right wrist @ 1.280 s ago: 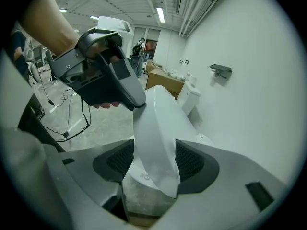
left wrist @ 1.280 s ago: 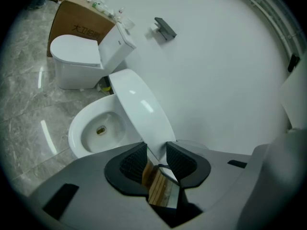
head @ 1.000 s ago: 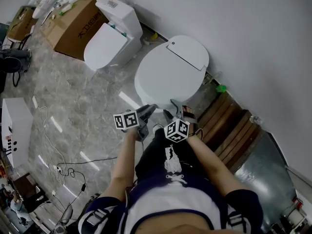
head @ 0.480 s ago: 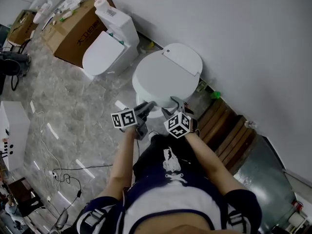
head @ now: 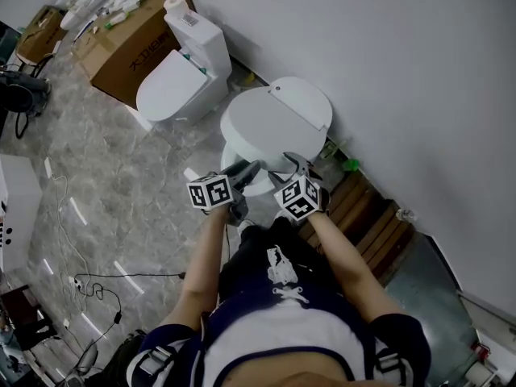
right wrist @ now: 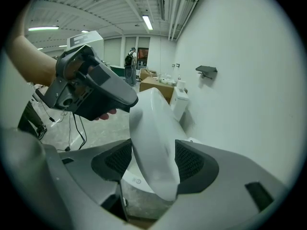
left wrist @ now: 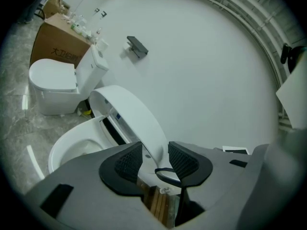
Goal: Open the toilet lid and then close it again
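So the white oval toilet lid (head: 270, 127) is smooth, glossy and totally plain. At the wall end there's a flat rectangular panel (head: 302, 103). The lid is tilted up off its white ceramic toilet (left wrist: 72, 147), which stands right against the white wall (head: 403, 63). From the left gripper view you can see the open bowl and the dark gap under the raised lid.

Both tools are at the lid's front rim. The left gripper (head: 246, 172) has its jaws apart, and they've just been opening. The lid's edge runs down between the pads without looking squeezed. The right gripper (head: 293, 164) is spread about as wide as it goes and has also just been opening. The thick rim nearly fills the gap between its pads, but I don't see them clamping it.

Writing-wise there's not much you can read:
- There's a small blue label (left wrist: 117, 116) on the toilet under the raised lid, way too small to read.
- The brown cardboard box (head: 121, 43) behind the second white toilet (head: 173, 79) has dark Chinese characters on its side. I can't make them out reliably.
- That second toilet's tank has a white sticker (head: 187, 18) on top, also unreadable.
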A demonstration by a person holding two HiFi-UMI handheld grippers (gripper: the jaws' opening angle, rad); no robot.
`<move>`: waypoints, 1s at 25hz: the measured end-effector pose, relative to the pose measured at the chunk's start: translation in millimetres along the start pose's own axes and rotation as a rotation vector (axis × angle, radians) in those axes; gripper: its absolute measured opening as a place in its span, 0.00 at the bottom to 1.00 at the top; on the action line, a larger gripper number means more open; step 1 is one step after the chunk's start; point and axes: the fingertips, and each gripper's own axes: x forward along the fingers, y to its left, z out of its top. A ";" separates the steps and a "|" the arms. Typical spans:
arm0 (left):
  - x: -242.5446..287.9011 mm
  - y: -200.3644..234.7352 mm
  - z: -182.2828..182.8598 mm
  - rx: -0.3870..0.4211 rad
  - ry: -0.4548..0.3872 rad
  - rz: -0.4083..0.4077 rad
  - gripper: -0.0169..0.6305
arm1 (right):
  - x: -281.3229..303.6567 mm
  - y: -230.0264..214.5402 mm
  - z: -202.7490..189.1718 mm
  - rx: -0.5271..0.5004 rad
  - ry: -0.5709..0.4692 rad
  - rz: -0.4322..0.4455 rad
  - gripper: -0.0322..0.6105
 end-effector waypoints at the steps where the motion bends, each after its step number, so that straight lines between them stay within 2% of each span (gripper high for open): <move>1: 0.8 -0.2 0.1 0.011 -0.003 0.007 0.28 | -0.2 -1.4 0.6 0.000 -0.001 0.001 0.44; 10: 7.6 -7.1 2.9 0.185 0.008 0.119 0.30 | -8.5 -21.1 6.7 0.025 -0.024 -0.012 0.45; 20: 16.5 -29.0 12.8 0.277 0.008 0.114 0.30 | -19.1 -45.9 16.2 0.020 -0.049 -0.020 0.45; 25: 21.5 -38.1 15.8 0.355 0.010 0.133 0.30 | -24.5 -59.1 18.7 0.023 -0.066 -0.030 0.45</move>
